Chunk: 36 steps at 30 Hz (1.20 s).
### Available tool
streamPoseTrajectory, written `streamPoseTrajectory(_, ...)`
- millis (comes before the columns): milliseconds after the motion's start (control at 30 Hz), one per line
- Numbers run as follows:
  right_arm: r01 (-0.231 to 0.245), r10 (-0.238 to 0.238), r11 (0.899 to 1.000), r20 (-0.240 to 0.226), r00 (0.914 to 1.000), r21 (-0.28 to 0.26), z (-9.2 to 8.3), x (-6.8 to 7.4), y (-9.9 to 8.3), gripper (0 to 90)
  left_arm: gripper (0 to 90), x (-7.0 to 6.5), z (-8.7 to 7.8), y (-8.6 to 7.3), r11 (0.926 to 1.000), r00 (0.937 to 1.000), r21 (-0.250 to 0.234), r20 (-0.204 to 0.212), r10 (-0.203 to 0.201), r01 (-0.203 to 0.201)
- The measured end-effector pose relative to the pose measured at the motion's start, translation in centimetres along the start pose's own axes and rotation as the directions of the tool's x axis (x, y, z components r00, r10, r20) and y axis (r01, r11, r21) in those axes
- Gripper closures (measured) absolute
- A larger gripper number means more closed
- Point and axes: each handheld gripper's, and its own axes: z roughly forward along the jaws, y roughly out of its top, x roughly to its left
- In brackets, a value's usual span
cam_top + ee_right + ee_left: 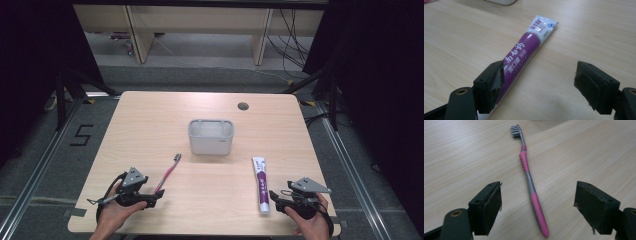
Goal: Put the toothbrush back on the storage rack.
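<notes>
The left gripper [537, 202] is sitting with its jaws spread wide around the pink toothbrush [530, 182], not touching it. The right gripper [539, 82] is spread too, its left jaw just beside the purple toothpaste tube [524, 52] lying on the wooden table [150, 110].

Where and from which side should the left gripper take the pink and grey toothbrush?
Grip the pink and grey toothbrush on its thick pink handle end, nearest the open left gripper. It lies flat, pointing away between the jaws, so come from above and close across its narrow width.
</notes>
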Motion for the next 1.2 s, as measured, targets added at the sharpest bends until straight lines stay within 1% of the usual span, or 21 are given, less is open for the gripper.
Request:
streamPoseTrajectory(67, 0.015, -0.015, 1.0, 0.002, 0.9999, 0.004, 0.0, -0.1, 0.0, 24.7, 25.4, 0.2, 0.0, 0.6, 1.0, 1.0, 0.006, -0.005, 0.0, 0.0)
streamPoseTrajectory(133, -0.002, 0.002, 1.0, -0.003, 1.0, 0.005, 0.0, 0.1, 0.0, 24.8, 29.9, 0.4, 0.4, 1.0, 0.9999, 0.9999, 0.014, -0.011, -0.008, 0.008)
streamPoseTrajectory(233, -0.003, 0.003, 1.0, -0.005, 1.0, 0.001, 0.0, 0.1, 0.1, 24.8, 34.4, 0.6, 0.9, 1.7, 0.9988, 0.9999, 0.05, -0.013, 0.003, -0.002)
streamPoseTrajectory(267, -0.003, 0.003, 1.0, -0.005, 1.0, 0.001, 0.0, 0.1, 0.1, 24.8, 36.6, 0.6, 0.9, 1.7, 0.9988, 0.9999, 0.05, -0.013, 0.003, -0.002)
streamPoseTrajectory(300, 0.0, 0.0, 1.0, -0.01, 1.0, 0.006, 0.1, 0.1, 0.1, 24.9, 38.8, 0.6, 1.0, 1.9, 0.9968, 0.9992, 0.071, -0.016, 0.038, -0.037)
streamPoseTrajectory(333, 0.0, 0.0, 1.0, -0.01, 1.0, 0.006, 0.1, 0.1, 0.1, 24.9, 39.4, 0.6, 1.0, 1.9, 0.9968, 0.9992, 0.071, -0.016, 0.038, -0.037)
streamPoseTrajectory(367, 0.01, -0.01, 1.0, -0.016, 0.9998, 0.002, 0.1, 0.0, 0.1, 24.9, 40.9, 0.5, 1.2, 2.2, 0.9935, 0.9972, 0.095, -0.035, 0.066, -0.063)
streamPoseTrajectory(533, 0.01, -0.01, 1.0, -0.015, 0.9998, 0.011, 0.1, -0.1, 0.1, 24.9, 46.6, 0.5, 1.9, 3.0, 0.9895, 0.9974, 0.128, -0.019, 0.07, -0.067)
streamPoseTrajectory(600, 0.017, -0.017, 1.0, -0.014, 0.9998, 0.008, 0.2, -0.1, 0.1, 24.9, 48.0, 0.8, 2.2, 3.3, 0.9887, 0.9982, 0.139, -0.006, 0.059, -0.057)
streamPoseTrajectory(700, 0.023, -0.023, 1.0, -0.021, 0.9995, 0.003, 0.1, 0.0, 0.1, 24.5, 54.8, 0.9, 2.6, 3.7, 0.9859, 0.998, 0.156, -0.01, 0.063, -0.06)
streamPoseTrajectory(733, 0.023, -0.023, 1.0, -0.021, 0.9995, 0.003, 0.1, 0.0, 0.1, 24.5, 54.8, 1.0, 2.7, 3.8, 0.9847, 0.998, 0.164, -0.007, 0.062, -0.06)
streamPoseTrajectory(767, 0.031, -0.031, 1.0, -0.021, 0.9993, 0.007, 0.2, -0.1, 0.1, 24.3, 58.8, 1.1, 2.9, 4.0, 0.984, 0.9989, 0.172, 0.0, 0.047, -0.047)
streamPoseTrajectory(800, 0.031, -0.031, 1.0, -0.021, 0.9993, 0.007, 0.2, -0.1, 0.1, 24.3, 59.7, 1.1, 2.9, 4.0, 0.984, 0.9989, 0.172, 0.0, 0.047, -0.047)
streamPoseTrajectory(833, 0.022, -0.021, 1.0, -0.031, 0.9993, 0.016, 0.2, 0.0, 0.1, 24.2, 61.5, 1.2, 3.2, 4.3, 0.9807, 0.9988, 0.189, 0.004, 0.05, -0.049)
streamPoseTrajectory(867, 0.022, -0.021, 1.0, -0.031, 0.9993, 0.016, 0.2, 0.0, 0.1, 24.2, 62.4, 1.2, 3.2, 4.3, 0.9807, 0.9988, 0.189, 0.004, 0.05, -0.049)
streamPoseTrajectory(900, -0.006, 0.007, 1.0, -0.034, 0.9994, 0.024, 0.1, 0.3, 0.1, 24.2, 63.3, 1.2, 3.4, 4.7, 0.9726, 0.997, 0.22, 0.004, 0.078, -0.077)
streamPoseTrajectory(933, -0.006, 0.007, 1.0, -0.034, 0.9994, 0.024, 0.1, 0.3, 0.1, 24.2, 63.8, 1.2, 3.4, 4.7, 0.9726, 0.997, 0.22, 0.004, 0.078, -0.077)
streamPoseTrajectory(967, 0.022, -0.022, 1.0, -0.04, 0.999, 0.014, 0.2, 0.0, 0.2, 24.2, 64.7, 1.1, 3.7, 5.0, 0.9681, 0.9959, 0.235, 0.003, 0.091, -0.089)
streamPoseTrajectory(1000, 0.022, -0.022, 1.0, -0.04, 0.999, 0.014, 0.2, 0.0, 0.2, 24.2, 65.0, 1.1, 3.7, 5.0, 0.9681, 0.9959, 0.235, 0.003, 0.091, -0.089)
streamPoseTrajectory(1100, 0.029, -0.029, 0.999, -0.044, 0.9986, 0.015, 0.2, -0.1, 0.2, 24.2, 66.4, 0.9, 4.1, 5.4, 0.9618, 0.9949, 0.256, 0.0, 0.101, -0.097)
streamPoseTrajectory(1200, 0.04, -0.04, 0.999, -0.024, 0.9989, 0.008, 0.1, -0.1, 0.2, 24.2, 69.1, 0.8, 4.5, 5.8, 0.9492, 0.9905, 0.286, -0.004, 0.138, -0.131)
